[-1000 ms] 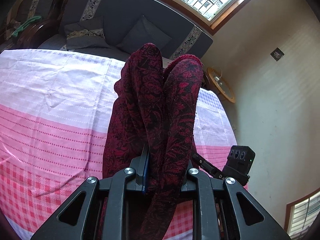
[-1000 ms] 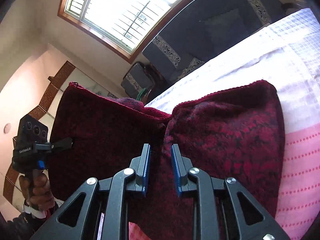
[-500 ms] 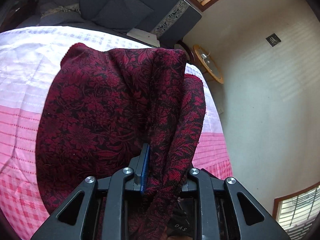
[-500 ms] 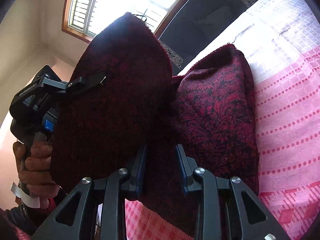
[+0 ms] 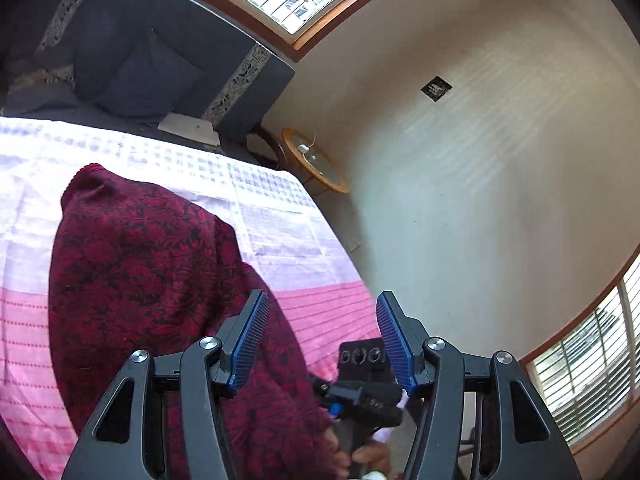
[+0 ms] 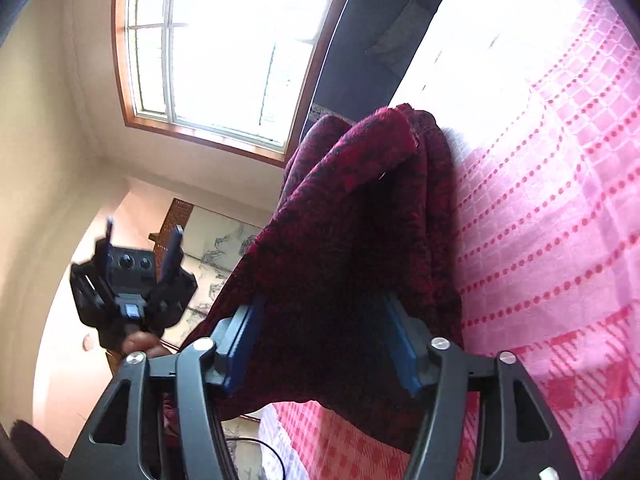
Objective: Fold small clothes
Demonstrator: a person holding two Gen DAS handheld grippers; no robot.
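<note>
A dark red floral knit garment (image 5: 152, 280) lies folded on the pink and white cloth-covered table (image 5: 328, 312). My left gripper (image 5: 320, 340) is open and empty, just right of the garment, above the table's right edge. In the right wrist view the garment (image 6: 360, 248) drapes over and between the spread fingers of my right gripper (image 6: 324, 344), which is open. The left gripper (image 6: 140, 248) shows there at the left, open, clear of the cloth. The right gripper's body (image 5: 360, 392) shows low in the left wrist view.
A dark blue sofa (image 5: 160, 64) with cushions stands behind the table. A round wooden side table (image 5: 316, 168) sits by the wall at the right. Windows (image 6: 220, 40) are bright behind. The table's right edge drops off near the left gripper.
Both grippers have opened and let go of the garment. The lifted half has come down onto the rest of the cloth. The left gripper has moved right and off the cloth.
</note>
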